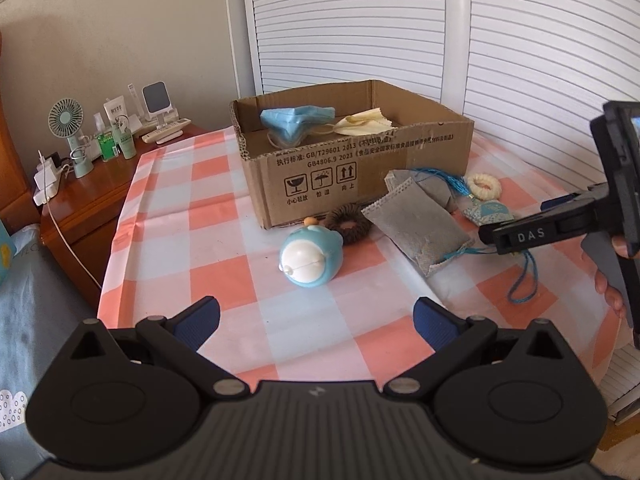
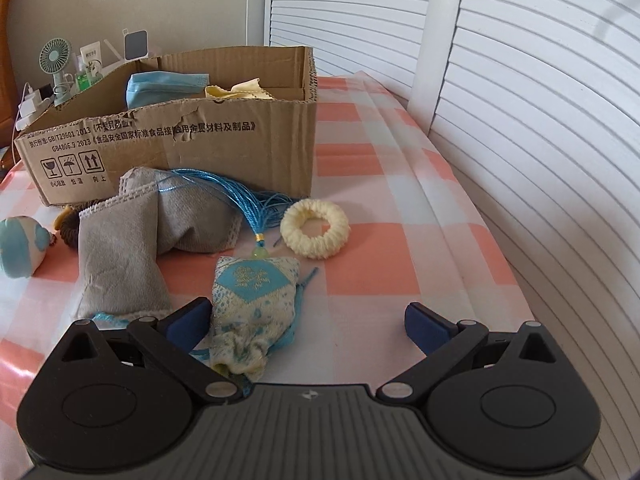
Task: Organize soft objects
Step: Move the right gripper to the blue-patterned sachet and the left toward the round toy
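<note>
Checkered tablecloth [image 2: 372, 264] carries cardboard box [image 2: 224, 140] holding blue mask [image 2: 160, 86] and yellow cloth [image 2: 240, 92]. In front of box: grey pouches [image 2: 120, 248], cream ring [image 2: 315, 229], blue sachet [image 2: 252, 304], blue toy [image 1: 310, 258]. Right gripper [image 2: 308, 320] spread wide around sachet, left gripper [image 1: 316, 320] spread wide, empty, near toy.

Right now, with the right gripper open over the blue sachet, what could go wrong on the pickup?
1. The blue sachet lies off-centre beside one finger of the open right gripper, so closing may pinch only its edge and let it slip.
2. Its blue tassel drapes over the grey pouches; lifting might drag them.
3. The cream scrunchie lies close by and could be nudged.
</note>
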`<state>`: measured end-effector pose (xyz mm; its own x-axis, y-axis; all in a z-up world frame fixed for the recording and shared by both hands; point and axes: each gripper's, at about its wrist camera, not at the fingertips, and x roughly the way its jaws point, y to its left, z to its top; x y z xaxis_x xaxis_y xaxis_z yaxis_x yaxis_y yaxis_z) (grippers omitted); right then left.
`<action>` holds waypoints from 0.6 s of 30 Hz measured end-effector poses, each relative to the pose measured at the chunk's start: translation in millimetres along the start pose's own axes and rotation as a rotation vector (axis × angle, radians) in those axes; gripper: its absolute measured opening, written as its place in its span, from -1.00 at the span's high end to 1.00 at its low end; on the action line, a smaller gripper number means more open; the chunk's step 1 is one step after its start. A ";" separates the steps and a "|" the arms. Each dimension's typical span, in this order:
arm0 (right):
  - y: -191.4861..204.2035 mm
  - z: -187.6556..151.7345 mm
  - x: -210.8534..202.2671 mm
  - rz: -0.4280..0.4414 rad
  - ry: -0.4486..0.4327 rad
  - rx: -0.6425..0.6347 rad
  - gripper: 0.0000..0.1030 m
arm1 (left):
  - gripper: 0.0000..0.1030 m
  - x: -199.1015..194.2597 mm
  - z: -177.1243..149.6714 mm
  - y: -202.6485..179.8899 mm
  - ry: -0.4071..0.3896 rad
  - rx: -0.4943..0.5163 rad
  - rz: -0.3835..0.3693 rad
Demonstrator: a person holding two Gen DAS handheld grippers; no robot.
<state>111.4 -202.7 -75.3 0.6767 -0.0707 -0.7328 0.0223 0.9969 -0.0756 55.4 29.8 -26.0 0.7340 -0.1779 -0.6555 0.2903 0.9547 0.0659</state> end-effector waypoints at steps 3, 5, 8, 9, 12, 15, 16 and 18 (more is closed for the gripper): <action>-3.9 -7.9 -6.0 0.004 -0.015 0.007 -1.00 | -0.99 1.4 -1.0 -0.8 0.004 -0.005 -0.013; -5.9 -12.5 -9.2 0.008 -0.025 0.008 -1.00 | -0.99 3.3 -0.8 -0.7 0.008 -0.003 -0.016; -6.5 -16.0 -11.6 0.004 -0.030 0.014 -1.00 | -0.99 7.6 -0.6 -0.6 0.011 0.004 -0.010; -6.1 -16.4 -11.9 0.001 -0.031 0.015 -1.00 | -0.99 9.4 -0.1 -0.3 0.010 0.006 -0.007; -4.7 -17.0 -12.2 -0.007 -0.035 0.019 -1.00 | -0.99 18.4 2.4 0.8 0.011 0.017 -0.003; -4.3 -17.9 -11.7 -0.008 -0.043 0.019 -1.00 | -0.98 29.5 3.9 0.6 0.011 0.037 0.007; -4.4 -18.5 -11.9 -0.007 -0.045 0.019 -1.00 | -0.97 33.4 4.0 1.2 0.011 0.040 0.012; -4.8 -19.1 -12.2 -0.003 -0.047 0.015 -1.00 | -0.89 42.8 4.7 3.6 0.023 0.035 0.013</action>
<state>89.0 -207.3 -78.9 0.7106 -0.0723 -0.6999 0.0355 0.9971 -0.0669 90.8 24.5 -50.3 0.7238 -0.1601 -0.6712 0.3028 0.9477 0.1005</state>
